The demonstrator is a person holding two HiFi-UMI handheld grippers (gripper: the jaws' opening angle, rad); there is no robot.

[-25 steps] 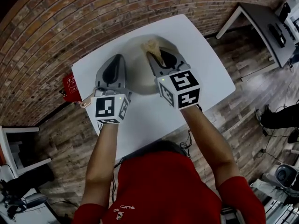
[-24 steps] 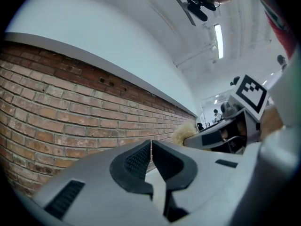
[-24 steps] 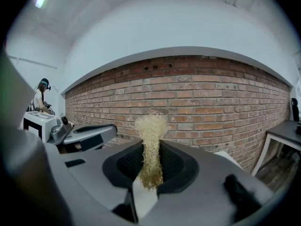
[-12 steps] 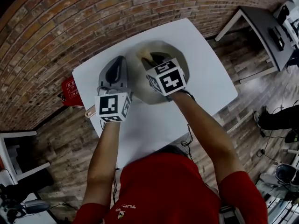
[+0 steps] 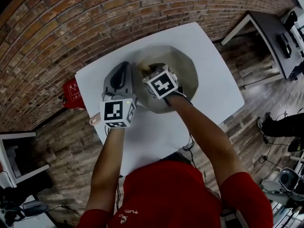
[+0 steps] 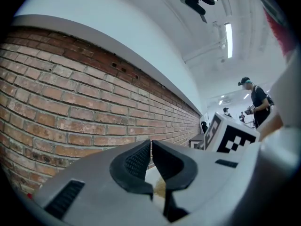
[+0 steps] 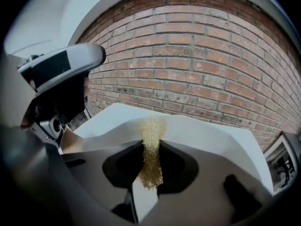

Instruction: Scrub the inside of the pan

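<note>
The round pale pan (image 5: 185, 72) sits on the white surface (image 5: 216, 82). It looks hard and could slide, so its brown wooden handle (image 5: 94, 120) is the place to hold. The left tongs (image 6: 151, 147) pinch that handle. The right tongs (image 7: 149, 149) squeeze a soft yellow scrubber (image 7: 151, 135) inside the pan.

Bright, even; fisheye warp (edges dark).

Research workroom, not a home kitchen: a bare brick wall (image 5: 71, 23) backs a plain white bench (image 5: 209, 65) on a wood-plank floor (image 5: 61, 141). Grey desks (image 5: 270, 27) stand to one side, a strip light (image 6: 229, 40) lines the white ceiling, and another person (image 6: 256, 100) stands farther down the room.
</note>
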